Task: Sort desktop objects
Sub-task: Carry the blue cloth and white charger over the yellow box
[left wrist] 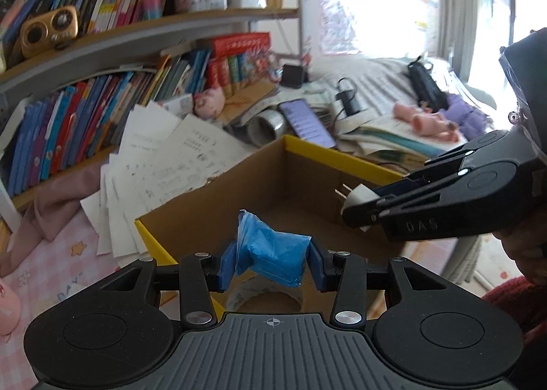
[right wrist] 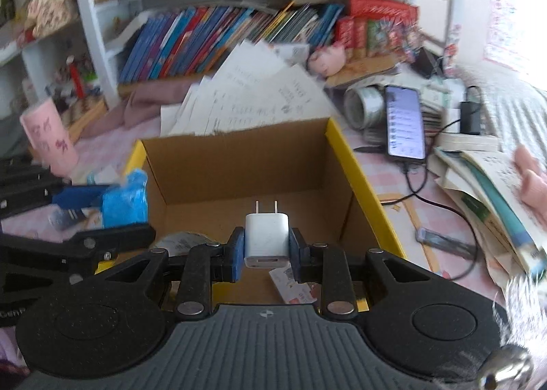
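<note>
Left gripper point(left wrist: 271, 261): clamped on blue bag point(left wrist: 273, 251), near edge of box point(left wrist: 345, 159). Right gripper point(right wrist: 266, 249): clamped on white charger point(right wrist: 266, 240), over box. Inside already: tape roll point(right wrist: 184, 242), card point(right wrist: 294, 287). Left on tabletop point(right wrist: 383, 167): phone point(right wrist: 405, 123), papers point(right wrist: 246, 95), books point(right wrist: 485, 184). Judged partway.

hidden: grey roll of tape point(left wrist: 266, 297) in the brown cardboard box point(left wrist: 212, 205), mostly behind the left gripper point(left wrist: 271, 261) | cut off: open book stack point(right wrist: 495, 191) at right edge | blurred: fanned white printed sheets point(right wrist: 253, 95), print unreadable | unclear: contents of crumpled blue plastic bag point(left wrist: 273, 253)
</note>
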A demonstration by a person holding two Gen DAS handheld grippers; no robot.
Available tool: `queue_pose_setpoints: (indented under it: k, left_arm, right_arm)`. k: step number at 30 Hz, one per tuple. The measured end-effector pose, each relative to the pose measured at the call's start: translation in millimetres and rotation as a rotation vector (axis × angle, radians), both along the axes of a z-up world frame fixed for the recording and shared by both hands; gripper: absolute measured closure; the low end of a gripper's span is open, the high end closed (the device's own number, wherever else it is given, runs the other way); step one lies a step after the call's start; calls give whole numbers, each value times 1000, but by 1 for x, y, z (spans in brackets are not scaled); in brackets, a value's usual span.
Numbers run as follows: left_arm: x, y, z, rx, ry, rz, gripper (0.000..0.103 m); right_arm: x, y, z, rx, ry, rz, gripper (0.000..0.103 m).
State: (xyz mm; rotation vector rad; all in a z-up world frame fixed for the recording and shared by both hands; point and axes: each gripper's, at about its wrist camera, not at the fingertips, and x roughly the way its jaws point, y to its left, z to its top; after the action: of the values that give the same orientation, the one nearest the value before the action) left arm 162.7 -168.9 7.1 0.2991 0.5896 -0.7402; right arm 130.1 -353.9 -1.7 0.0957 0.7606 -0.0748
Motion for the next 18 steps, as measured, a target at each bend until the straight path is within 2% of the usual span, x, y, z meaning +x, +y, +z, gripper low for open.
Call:
queue_pose_setpoints:
  k: [11,18]
  left_arm:
    - [29,-41,-22,136,73,81,61]
    - [40,-52,-30,194,104,102,61]
  right_arm:
    - [50,-18,-32,4,131,205,78]
    - [65,-26,-44,18,178,244,78]
